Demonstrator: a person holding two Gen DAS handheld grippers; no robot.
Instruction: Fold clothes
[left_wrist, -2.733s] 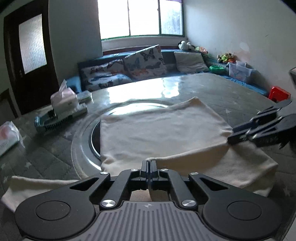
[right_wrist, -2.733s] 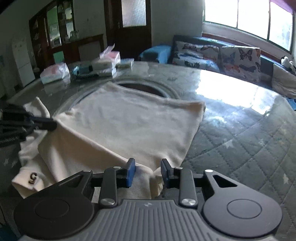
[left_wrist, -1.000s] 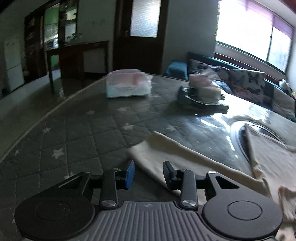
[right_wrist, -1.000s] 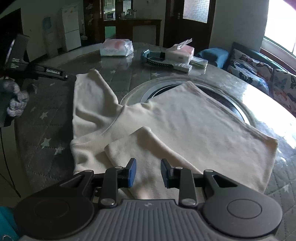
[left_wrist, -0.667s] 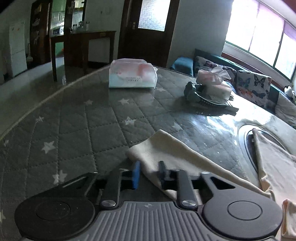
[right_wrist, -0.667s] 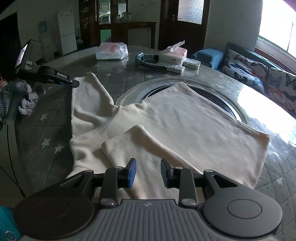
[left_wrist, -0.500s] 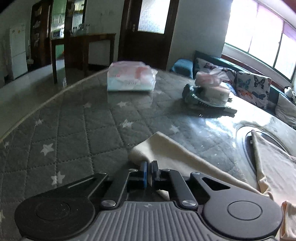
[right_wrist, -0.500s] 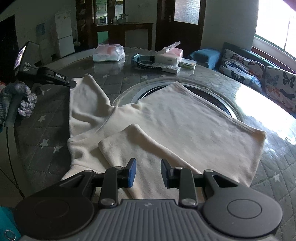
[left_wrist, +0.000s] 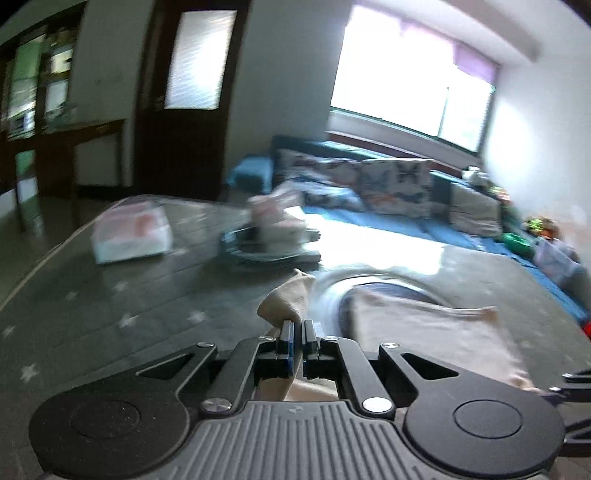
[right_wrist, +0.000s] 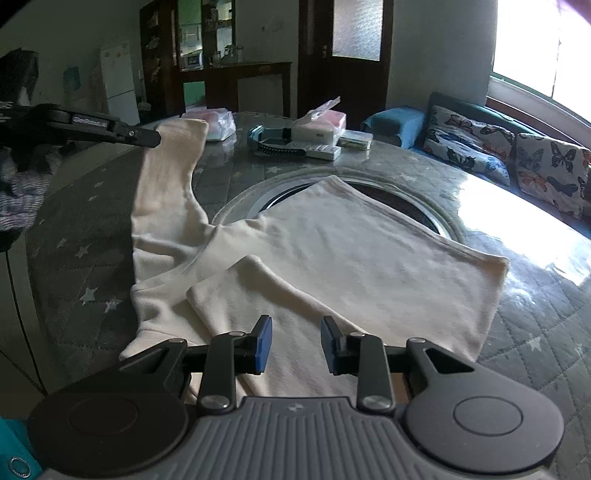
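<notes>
one cream garment (right_wrist: 332, 251), two hand-held grippers (right_wrist: 295, 345), two tissue packs (right_wrist: 321, 125)

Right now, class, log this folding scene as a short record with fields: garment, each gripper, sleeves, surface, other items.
garment: cream long-sleeved top, body flat on the table
left gripper: shut on left sleeve cuff, lifted off the table
right gripper: open, empty, above the top
right sleeve: already folded across the body
surface: grey star-quilted table cover
other items: tissue box, plastic-wrapped pack
</notes>
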